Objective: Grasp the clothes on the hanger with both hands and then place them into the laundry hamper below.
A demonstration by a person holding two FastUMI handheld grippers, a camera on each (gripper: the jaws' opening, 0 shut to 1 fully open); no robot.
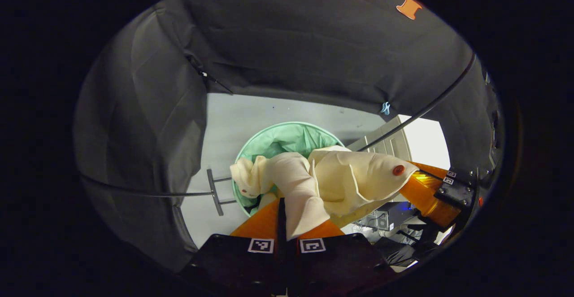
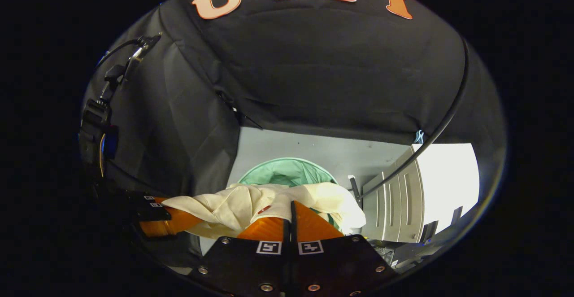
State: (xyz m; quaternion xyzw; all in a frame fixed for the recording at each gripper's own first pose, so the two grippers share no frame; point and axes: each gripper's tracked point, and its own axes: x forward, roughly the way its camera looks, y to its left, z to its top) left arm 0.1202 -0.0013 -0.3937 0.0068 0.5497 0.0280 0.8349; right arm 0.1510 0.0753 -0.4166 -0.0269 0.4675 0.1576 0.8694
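Note:
A cream garment (image 1: 350,180) with a red button (image 1: 398,170) hangs bunched between both grippers, right above the round green mesh hamper (image 1: 287,140). In the left gripper view my left gripper (image 1: 283,207) is shut on one fold of it, and the right gripper (image 1: 426,189) grips the far end at the right. From the right gripper view, my right gripper (image 2: 290,208) is shut on the garment (image 2: 233,207), the left gripper (image 2: 170,220) holds it at the left, and the hamper (image 2: 287,171) lies just beyond the cloth.
A metal stand foot (image 1: 215,191) rests on the grey floor beside the hamper. A white cabinet (image 2: 394,198) stands to the right. A black cable (image 1: 426,108) arcs across the booth wall. Dark equipment (image 1: 385,220) sits low on the right.

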